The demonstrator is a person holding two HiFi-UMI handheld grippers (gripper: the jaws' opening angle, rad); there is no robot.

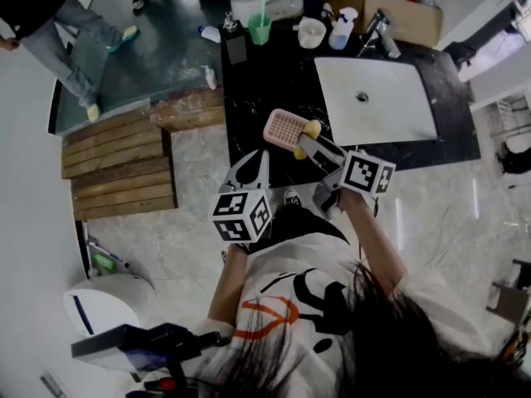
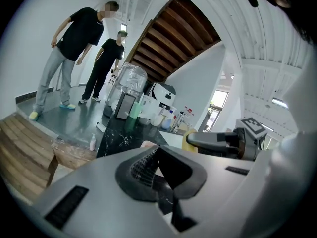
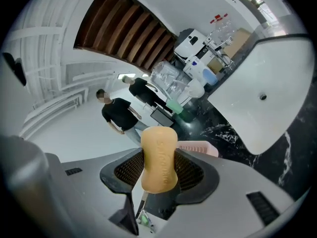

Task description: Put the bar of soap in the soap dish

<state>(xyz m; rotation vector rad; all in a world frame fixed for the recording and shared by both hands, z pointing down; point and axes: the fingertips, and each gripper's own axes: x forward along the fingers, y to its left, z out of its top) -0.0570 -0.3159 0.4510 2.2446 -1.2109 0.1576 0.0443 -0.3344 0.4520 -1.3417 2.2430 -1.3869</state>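
Head view: we note right gripper point(image 1: 309, 142) holding soap bar point(image 1: 312, 128) just beside pink soap dish point(image 1: 283, 128) on black counter point(image 1: 265, 73).
Left gripper view: left gripper point(image 2: 157, 175) jaws together, empty, farther from dish.
Right gripper view: jaws clamp soap, long axis along jaws; dish just beyond, slightly right.

We count one bar of soap point(image 3: 159, 157), one pink soap dish point(image 1: 284, 128) and two grippers, the left gripper point(image 2: 157, 155) and the right gripper point(image 3: 158, 172). On the black surface point(image 1: 265, 81) we count one white sink point(image 1: 373, 98), one tap point(image 1: 377, 31), one green cup point(image 1: 260, 30), one white bowl point(image 1: 311, 33) and one spray bottle point(image 1: 340, 30). Beyond it we count one cardboard box point(image 1: 398, 15) and two people point(image 2: 74, 48) standing
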